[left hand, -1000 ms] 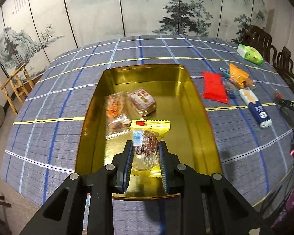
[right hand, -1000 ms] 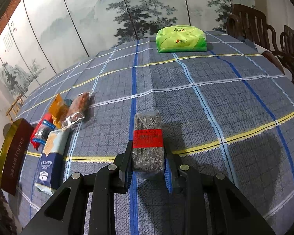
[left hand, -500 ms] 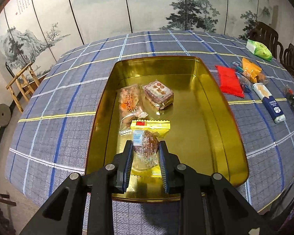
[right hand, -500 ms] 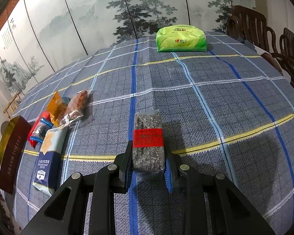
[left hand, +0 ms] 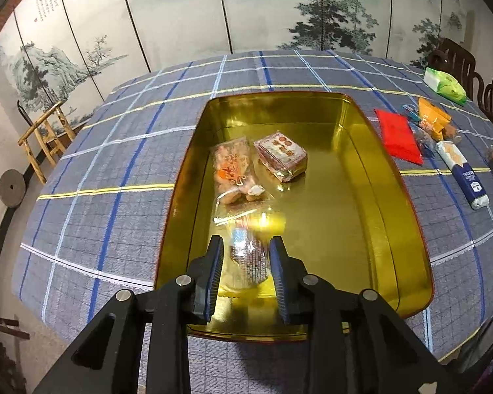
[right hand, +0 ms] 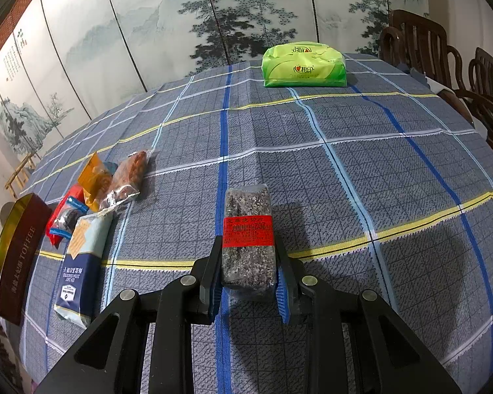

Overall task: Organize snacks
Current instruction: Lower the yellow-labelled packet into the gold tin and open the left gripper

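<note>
Left gripper [left hand: 246, 264] is hanging over the near end of the gold tin [left hand: 410, 236], fingers spread. The wrapped cake [left hand: 248, 257] between them is showing blurred, gaps either side; judging it is dropping free, let go here so it lands inside. Two packets are lying ahead of the fingers on the tin floor: clear orange packet [left hand: 231, 170], red-patterned packet [left hand: 281, 156].

Right gripper [right hand: 248, 272] is pinching the sesame bar [right hand: 248, 239] by its long sides, near end between the pads, far end pointing ahead above the checked cloth [right hand: 378, 170]; likely held level for carrying tinward. Loose snacks [right hand: 92, 203] are waiting off to its left, green pack [right hand: 304, 65] far ahead.
</note>
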{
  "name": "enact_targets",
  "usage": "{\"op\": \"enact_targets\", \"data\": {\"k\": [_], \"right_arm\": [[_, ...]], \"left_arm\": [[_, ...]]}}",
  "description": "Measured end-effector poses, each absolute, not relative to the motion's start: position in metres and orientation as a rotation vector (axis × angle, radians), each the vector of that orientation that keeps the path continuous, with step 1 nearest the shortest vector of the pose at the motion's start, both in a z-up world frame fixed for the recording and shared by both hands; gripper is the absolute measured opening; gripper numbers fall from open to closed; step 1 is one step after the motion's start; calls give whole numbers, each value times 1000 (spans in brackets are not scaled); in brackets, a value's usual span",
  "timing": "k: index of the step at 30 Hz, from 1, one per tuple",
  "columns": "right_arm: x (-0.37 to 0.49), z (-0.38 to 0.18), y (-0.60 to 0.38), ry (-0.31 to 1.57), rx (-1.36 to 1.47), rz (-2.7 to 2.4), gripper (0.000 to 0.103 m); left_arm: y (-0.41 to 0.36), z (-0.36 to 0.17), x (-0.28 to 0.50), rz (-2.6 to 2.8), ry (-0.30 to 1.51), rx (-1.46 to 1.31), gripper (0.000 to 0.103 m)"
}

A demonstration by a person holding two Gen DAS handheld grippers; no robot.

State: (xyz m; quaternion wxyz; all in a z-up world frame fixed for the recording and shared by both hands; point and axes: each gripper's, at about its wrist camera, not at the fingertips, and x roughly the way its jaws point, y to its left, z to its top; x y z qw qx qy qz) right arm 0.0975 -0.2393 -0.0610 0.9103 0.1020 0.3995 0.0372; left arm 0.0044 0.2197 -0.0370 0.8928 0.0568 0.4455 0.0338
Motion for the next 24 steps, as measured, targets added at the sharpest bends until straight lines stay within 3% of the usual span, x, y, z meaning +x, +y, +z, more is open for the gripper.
{"op": "enact_targets", "data": {"k": [10, 16, 24], "right_arm": [[97, -60, -239, 823, 218, 80, 28], [94, -60, -246, 837, 294, 100, 27], [68, -48, -240, 814, 361, 158, 27]], "left_arm": [[218, -29, 1, 79, 914, 125, 29], [212, -16, -7, 99, 883, 150, 40], [202, -4, -17, 80, 861, 142, 40]]}}
